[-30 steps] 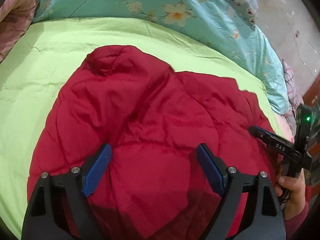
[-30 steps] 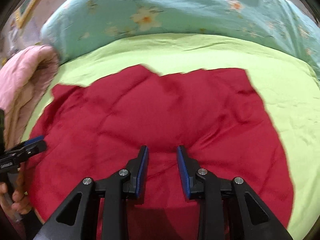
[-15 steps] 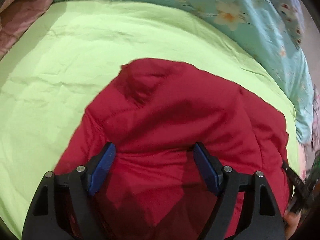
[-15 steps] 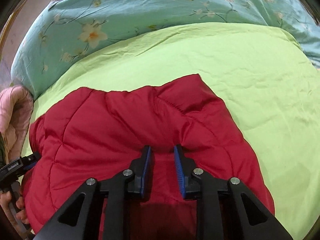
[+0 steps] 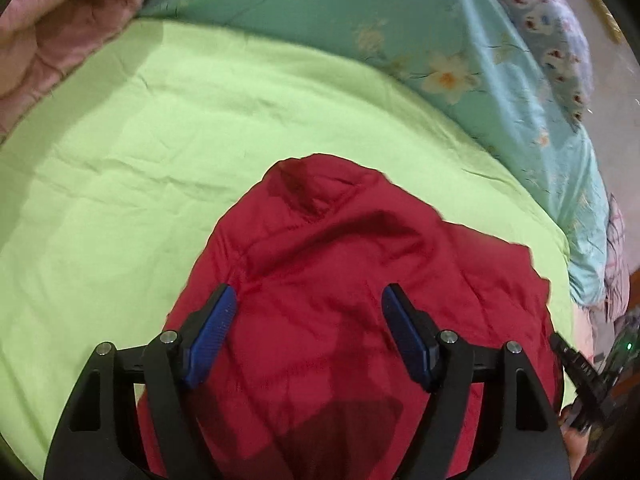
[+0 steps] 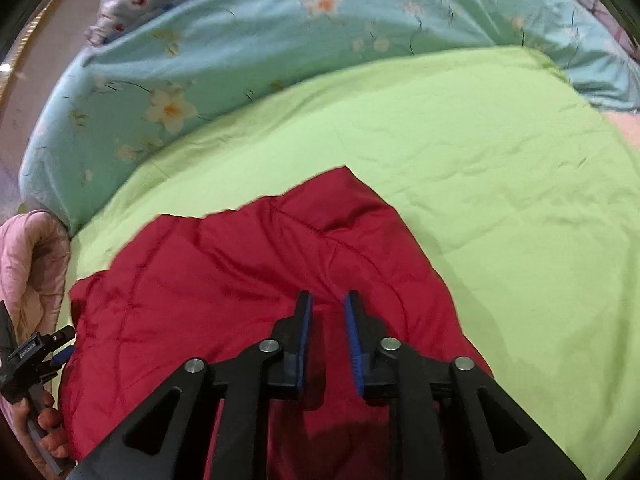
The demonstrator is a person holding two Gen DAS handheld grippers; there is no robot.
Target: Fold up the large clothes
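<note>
A red quilted puffer jacket (image 5: 352, 320), puffy and stitched in panels, lay bunched on the wrinkled lime-green bedsheet (image 5: 140, 184), with a teal floral quilt (image 6: 208, 68) along the sheet's far edge and a pink padded garment (image 5: 56, 36) at its corner. The left gripper (image 5: 308, 300) angled down over the jacket, its blue ribbed pads (image 5: 210, 340) wide apart and closing, gripping nothing. The right gripper (image 6: 328, 300) pointed down at the jacket too, jaws narrowly parted and opening; whether its pads pinched fabric could not be told.
</note>
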